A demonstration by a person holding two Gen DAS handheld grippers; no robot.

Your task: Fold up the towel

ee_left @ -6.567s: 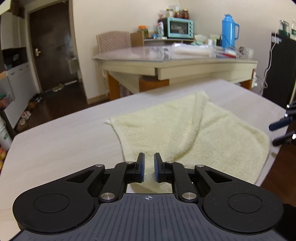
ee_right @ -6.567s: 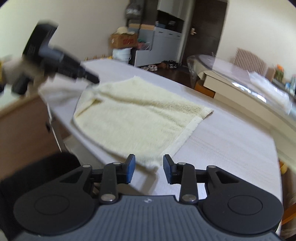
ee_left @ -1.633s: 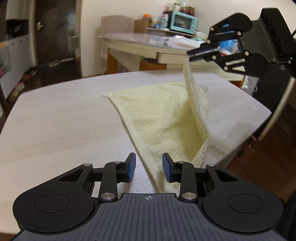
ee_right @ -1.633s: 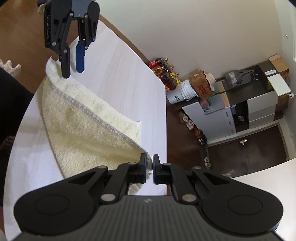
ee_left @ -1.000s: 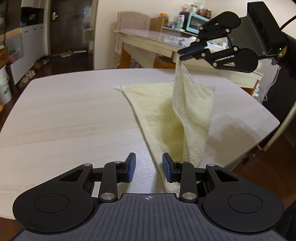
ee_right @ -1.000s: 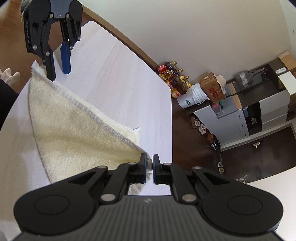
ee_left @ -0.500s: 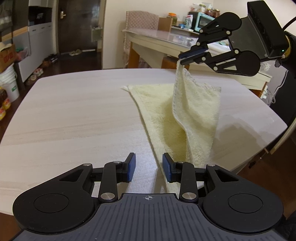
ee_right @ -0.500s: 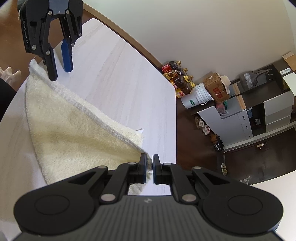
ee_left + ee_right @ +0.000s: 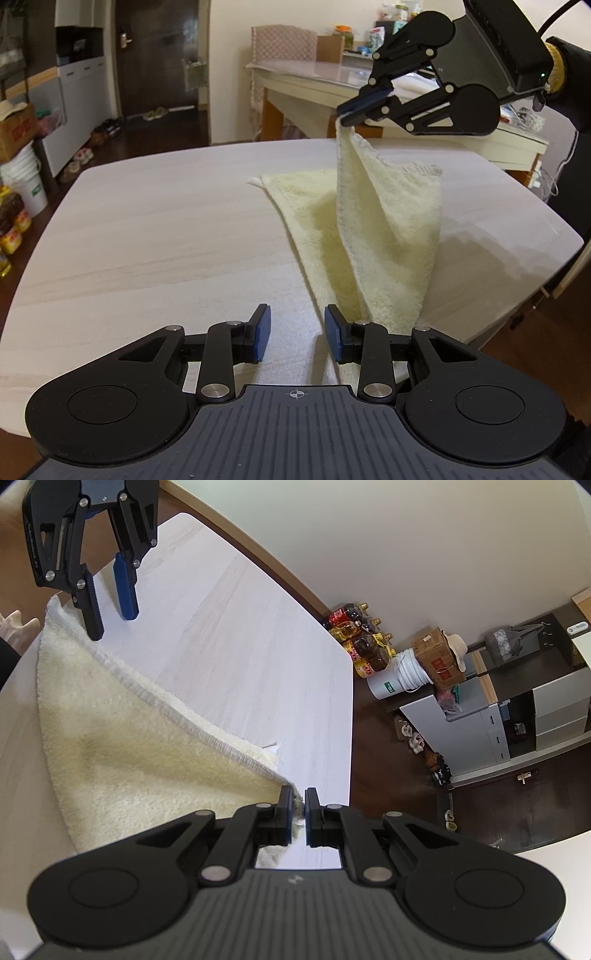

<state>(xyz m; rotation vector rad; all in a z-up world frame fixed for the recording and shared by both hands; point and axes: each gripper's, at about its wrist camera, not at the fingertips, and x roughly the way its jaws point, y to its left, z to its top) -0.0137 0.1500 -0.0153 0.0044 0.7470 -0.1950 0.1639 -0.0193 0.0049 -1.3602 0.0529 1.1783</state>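
Note:
A pale yellow towel lies on the light wooden table. My right gripper is shut on one of its corners and holds that corner up above the table, so the cloth hangs in a slanted fold. In the right wrist view the pinched corner sits between the closed pads of the right gripper, and the towel stretches away to the far left. My left gripper is open just above the table at the towel's near corner, with only bare table between its pads. The right wrist view shows the left gripper beside that corner.
The table's rounded edge drops to dark floor on the right. A second, glass-topped table and a chair stand behind. Bottles, a white bucket and a box sit by the wall. A dark sleeve holds the right gripper.
The towel first lay flat; my right gripper has since shut on a corner and lifted it. My left gripper opened wider. Over the last second little has moved.

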